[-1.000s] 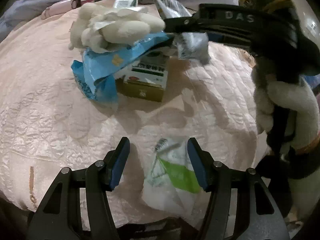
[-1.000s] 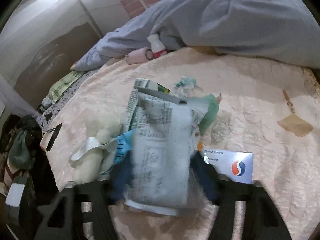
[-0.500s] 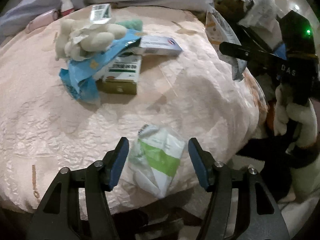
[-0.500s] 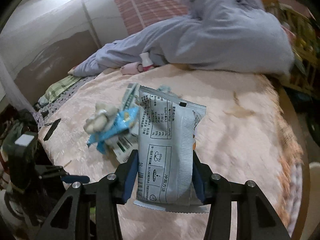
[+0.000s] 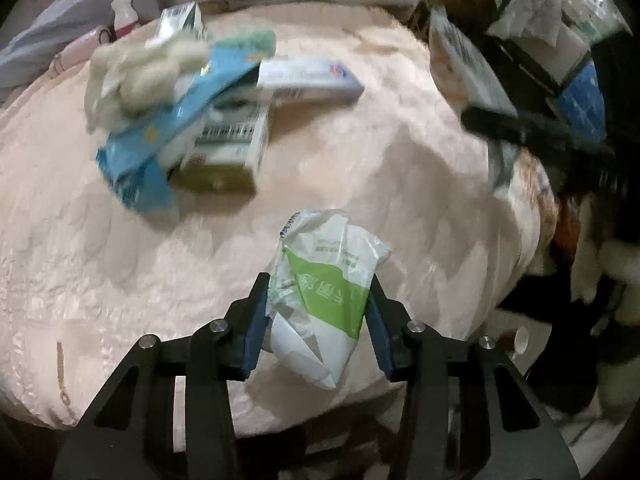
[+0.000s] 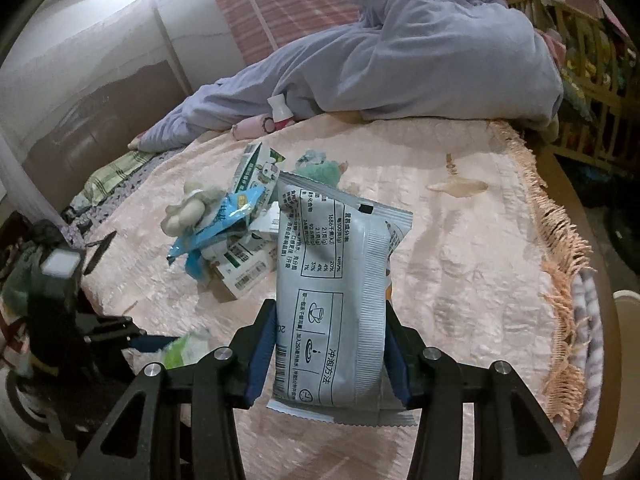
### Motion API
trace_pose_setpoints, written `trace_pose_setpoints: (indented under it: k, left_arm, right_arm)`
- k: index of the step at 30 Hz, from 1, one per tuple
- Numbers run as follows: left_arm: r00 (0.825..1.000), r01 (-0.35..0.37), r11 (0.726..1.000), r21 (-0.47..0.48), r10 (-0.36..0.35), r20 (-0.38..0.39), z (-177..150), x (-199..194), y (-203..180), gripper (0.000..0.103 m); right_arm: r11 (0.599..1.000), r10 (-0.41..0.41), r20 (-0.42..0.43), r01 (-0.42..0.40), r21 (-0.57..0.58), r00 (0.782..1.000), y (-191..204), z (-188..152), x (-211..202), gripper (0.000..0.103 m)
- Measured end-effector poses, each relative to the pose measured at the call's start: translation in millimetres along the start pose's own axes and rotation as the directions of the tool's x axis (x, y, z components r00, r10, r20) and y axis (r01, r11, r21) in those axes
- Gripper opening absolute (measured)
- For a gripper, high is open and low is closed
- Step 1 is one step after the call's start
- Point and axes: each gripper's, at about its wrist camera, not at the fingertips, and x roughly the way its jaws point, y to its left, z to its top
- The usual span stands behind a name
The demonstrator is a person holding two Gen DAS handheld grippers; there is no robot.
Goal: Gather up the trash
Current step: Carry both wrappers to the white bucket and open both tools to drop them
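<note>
My left gripper (image 5: 318, 312) is shut on a crumpled white and green wrapper (image 5: 324, 280) at the near edge of the pink bedspread (image 5: 360, 160). My right gripper (image 6: 330, 344) is shut on a silver-grey snack packet (image 6: 336, 300) and holds it upright above the bed. A pile of trash lies further back: a blue wrapper (image 5: 172, 132), a green and white carton (image 5: 228, 148), a white and blue box (image 5: 312, 84) and a fluffy white toy (image 5: 136, 76). The pile also shows in the right wrist view (image 6: 232, 232).
A lilac blanket (image 6: 420, 60) lies heaped along the far side of the bed. A pink bottle (image 6: 256, 126) rests by it. The fringed bed edge (image 6: 560, 248) runs down the right. A brown stain (image 6: 456, 186) marks the spread.
My left gripper has closed on the white and green wrapper. My right gripper has lifted the silver-grey packet up and away from the pile, to the right.
</note>
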Motion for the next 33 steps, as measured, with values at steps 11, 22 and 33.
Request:
trace_pose_setpoints:
  k: [11, 22, 33]
  left_arm:
    - [0.995, 0.079, 0.997, -0.008, -0.078, 0.059, 51, 14, -56, 0.042]
    - [0.987, 0.143, 0.988, 0.058, -0.147, 0.065, 94, 43, -127, 0.042]
    - [0.975, 0.205, 0.969, 0.135, -0.214, 0.059, 131, 59, -200, 0.042]
  right_arm:
    - [0.990, -0.126, 0.015, 0.125, 0.059, 0.992, -40, -9, -22, 0.047]
    - [0.958, -0.243, 0.031, 0.235, 0.161, 0.969, -103, -25, -63, 0.047]
    - [0.904, -0.355, 0.015, 0.339, 0.259, 0.935, -171, -49, -104, 0.047]
